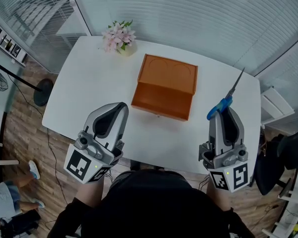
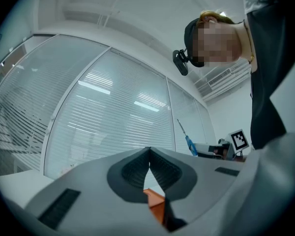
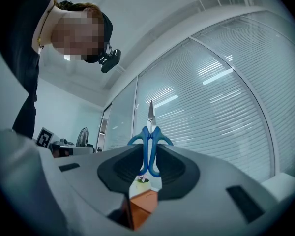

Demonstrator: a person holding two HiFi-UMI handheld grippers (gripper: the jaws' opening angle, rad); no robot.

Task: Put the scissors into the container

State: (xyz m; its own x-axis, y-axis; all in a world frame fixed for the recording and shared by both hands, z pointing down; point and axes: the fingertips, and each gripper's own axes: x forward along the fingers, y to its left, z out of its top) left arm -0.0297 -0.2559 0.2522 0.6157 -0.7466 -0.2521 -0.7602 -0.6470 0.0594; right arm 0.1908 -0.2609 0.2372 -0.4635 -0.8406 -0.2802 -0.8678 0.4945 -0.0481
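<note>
Scissors (image 1: 227,99) are clamped in your right hand-held gripper (image 1: 223,114), held by the blue handles with the blades closed and pointing up and away from you. In the right gripper view the pads press on both handle loops. The lower ends of the loops are buried between the pads, so you see only their upper curves and the thin blade against the blinds. In the head view the blade tip is a faint grey sliver that is hard to pick out against the window.

Your left hand-held gripper (image 1: 120,108) is clenched on nothing, its fingertips meeting with no object between them. It hangs over the near left part of the white surface (image 1: 89,78).

The orange container (image 1: 165,86) stands on the middle of the surface, between the two grippers and farther from you, well apart from the scissors. Its top looks like a shallow recessed opening, though from this angle you cannot be sure how deep it goes. Each gripper view shows only a small orange wedge of it below the jaws.

A pot of pink flowers (image 1: 119,36) stands at the far left edge. Your torso and both grippers hide the near edge of the surface.
</note>
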